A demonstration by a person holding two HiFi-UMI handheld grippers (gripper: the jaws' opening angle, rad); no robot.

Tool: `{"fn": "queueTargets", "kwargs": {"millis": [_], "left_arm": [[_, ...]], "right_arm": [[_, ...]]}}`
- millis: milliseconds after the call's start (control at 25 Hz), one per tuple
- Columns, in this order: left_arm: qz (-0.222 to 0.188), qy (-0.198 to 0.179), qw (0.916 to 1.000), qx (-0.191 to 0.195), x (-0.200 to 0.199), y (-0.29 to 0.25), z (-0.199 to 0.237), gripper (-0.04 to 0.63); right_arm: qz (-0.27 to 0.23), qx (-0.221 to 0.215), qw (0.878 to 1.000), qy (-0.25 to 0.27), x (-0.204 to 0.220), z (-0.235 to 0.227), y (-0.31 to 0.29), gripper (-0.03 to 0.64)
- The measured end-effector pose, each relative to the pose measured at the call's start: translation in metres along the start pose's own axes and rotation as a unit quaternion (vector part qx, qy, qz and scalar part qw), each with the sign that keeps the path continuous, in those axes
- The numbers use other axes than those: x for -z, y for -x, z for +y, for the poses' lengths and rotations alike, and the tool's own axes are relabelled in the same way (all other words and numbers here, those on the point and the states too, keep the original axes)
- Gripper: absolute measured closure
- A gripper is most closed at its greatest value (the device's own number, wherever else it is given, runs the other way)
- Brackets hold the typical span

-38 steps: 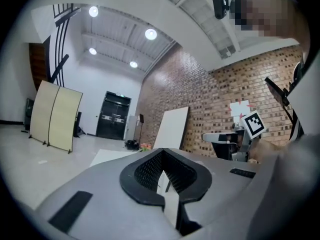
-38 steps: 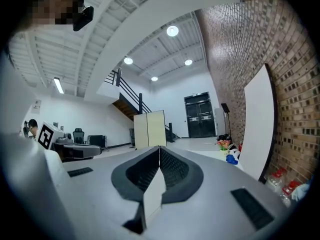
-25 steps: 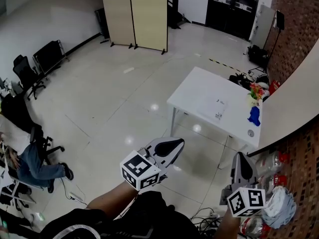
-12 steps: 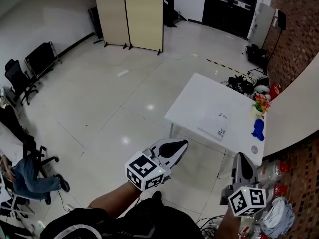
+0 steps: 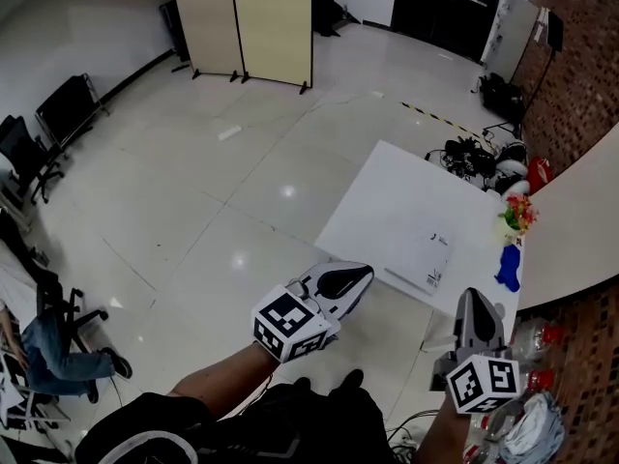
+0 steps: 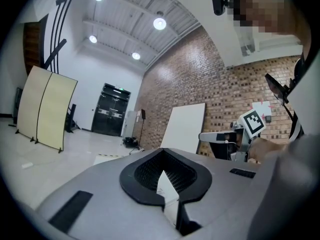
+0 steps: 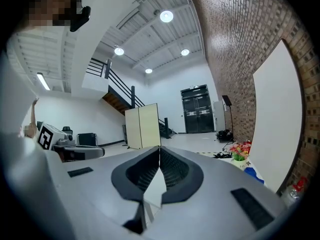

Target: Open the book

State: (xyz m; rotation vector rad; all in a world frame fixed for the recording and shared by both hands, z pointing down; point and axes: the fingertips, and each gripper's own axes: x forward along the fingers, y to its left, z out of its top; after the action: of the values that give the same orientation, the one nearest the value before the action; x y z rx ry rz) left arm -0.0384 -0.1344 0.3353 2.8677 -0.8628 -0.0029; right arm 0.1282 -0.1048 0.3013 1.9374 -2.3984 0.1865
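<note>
A thin white book (image 5: 418, 257) lies closed on the white table (image 5: 387, 201), near its front right part. Both grippers hang in the air short of the table's near edge, pointing toward it. My left gripper (image 5: 366, 272) is shut and empty; in its own view the jaws (image 6: 162, 151) meet with nothing between them. My right gripper (image 5: 471, 296) is also shut and empty, its jaws (image 7: 159, 148) closed to a thin seam. Neither touches the book.
A pot of flowers (image 5: 519, 213) and a blue object (image 5: 508, 267) stand at the table's right end, beside a pale curved wall (image 5: 580, 220). Cables and bags (image 5: 474, 158) lie behind the table. A folding screen (image 5: 242, 22) stands far back. A seated person (image 5: 58, 351) and chairs (image 5: 24, 143) are left.
The table and book have come nearer and lower in the head view. Both grippers were carried forward toward it, staying shut.
</note>
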Motion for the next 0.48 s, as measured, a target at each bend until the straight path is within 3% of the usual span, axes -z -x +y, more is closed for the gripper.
{"fn": "queueTargets", "kwargs": {"millis": [480], "left_arm": [[0.011,-0.013,0.9980,-0.061,-0.014,-0.122,0.081,0.592]], "right_arm": [[0.002,-0.049,0.999,-0.010,-0.011,-0.091,-0.129,0.615]]}}
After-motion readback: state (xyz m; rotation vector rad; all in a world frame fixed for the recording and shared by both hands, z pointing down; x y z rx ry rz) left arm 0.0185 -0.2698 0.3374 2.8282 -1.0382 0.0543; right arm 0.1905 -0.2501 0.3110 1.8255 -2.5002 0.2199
